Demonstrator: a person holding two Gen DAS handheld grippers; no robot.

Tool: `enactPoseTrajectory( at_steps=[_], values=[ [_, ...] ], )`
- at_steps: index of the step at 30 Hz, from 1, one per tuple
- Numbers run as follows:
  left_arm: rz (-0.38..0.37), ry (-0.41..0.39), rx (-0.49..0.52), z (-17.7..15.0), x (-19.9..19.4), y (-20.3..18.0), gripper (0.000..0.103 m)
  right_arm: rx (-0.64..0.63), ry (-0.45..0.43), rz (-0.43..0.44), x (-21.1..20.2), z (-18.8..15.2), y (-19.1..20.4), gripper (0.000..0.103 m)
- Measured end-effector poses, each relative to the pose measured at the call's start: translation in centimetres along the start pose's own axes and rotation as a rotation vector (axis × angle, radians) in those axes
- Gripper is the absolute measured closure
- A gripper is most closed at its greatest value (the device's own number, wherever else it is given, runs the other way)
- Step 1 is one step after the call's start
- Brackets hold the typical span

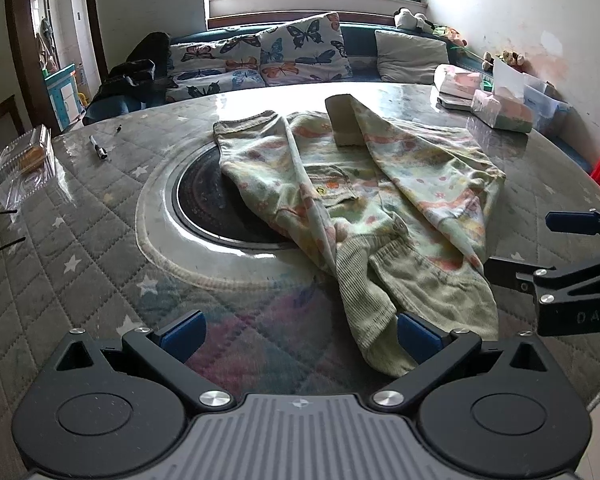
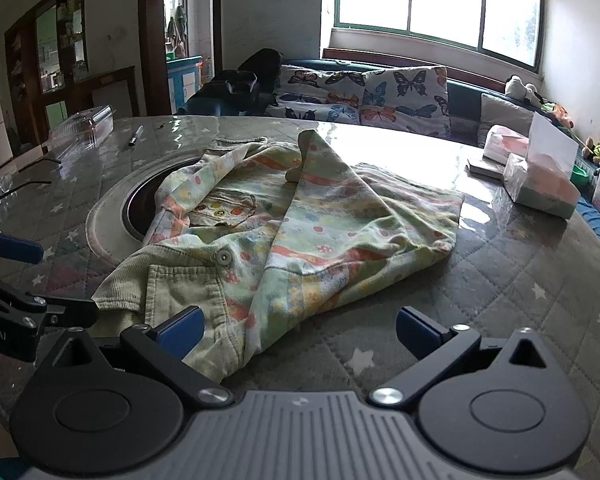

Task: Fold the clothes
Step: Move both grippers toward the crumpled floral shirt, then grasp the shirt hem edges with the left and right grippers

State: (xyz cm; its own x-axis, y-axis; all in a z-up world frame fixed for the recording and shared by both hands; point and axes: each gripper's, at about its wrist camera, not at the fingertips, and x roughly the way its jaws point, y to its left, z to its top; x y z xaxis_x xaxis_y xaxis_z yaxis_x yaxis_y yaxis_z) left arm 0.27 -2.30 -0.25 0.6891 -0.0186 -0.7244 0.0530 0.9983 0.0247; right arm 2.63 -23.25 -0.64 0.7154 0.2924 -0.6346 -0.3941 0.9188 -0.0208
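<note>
A pale green children's garment (image 1: 364, 200) with an orange and yellow print lies loosely folded on the round table (image 1: 100, 216), partly over the dark round inset. Its ribbed collar end points toward me. My left gripper (image 1: 300, 336) is open just short of that collar, its right blue pad beside the cloth. In the right wrist view the same garment (image 2: 300, 224) lies ahead, a button and a pocket showing. My right gripper (image 2: 300, 330) is open over the garment's near edge, with cloth lying between its pads. Each gripper shows at the side of the other's view.
A clear plastic box (image 1: 24, 160) and a marker pen (image 1: 98, 147) lie at the table's far left. Tissue packs and boxes (image 1: 500, 104) crowd the far right. A sofa with butterfly cushions (image 1: 268, 60) runs behind the table under the window.
</note>
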Motion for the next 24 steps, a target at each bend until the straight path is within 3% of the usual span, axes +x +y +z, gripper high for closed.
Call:
enactPoseTrajectory(
  at_steps=[14, 24],
  values=[
    [0.037, -0.027, 0.002, 4.9, 3.5, 1.2, 0.0, -0.035, -0.005, 0.006, 3.0, 3.9, -1.3, 0.001],
    [0.047, -0.062, 0.006, 9.8, 7.1, 2.0, 0.002, 0.01, -0.009, 0.005, 6.9, 8.5, -3.8, 0.016]
  ],
)
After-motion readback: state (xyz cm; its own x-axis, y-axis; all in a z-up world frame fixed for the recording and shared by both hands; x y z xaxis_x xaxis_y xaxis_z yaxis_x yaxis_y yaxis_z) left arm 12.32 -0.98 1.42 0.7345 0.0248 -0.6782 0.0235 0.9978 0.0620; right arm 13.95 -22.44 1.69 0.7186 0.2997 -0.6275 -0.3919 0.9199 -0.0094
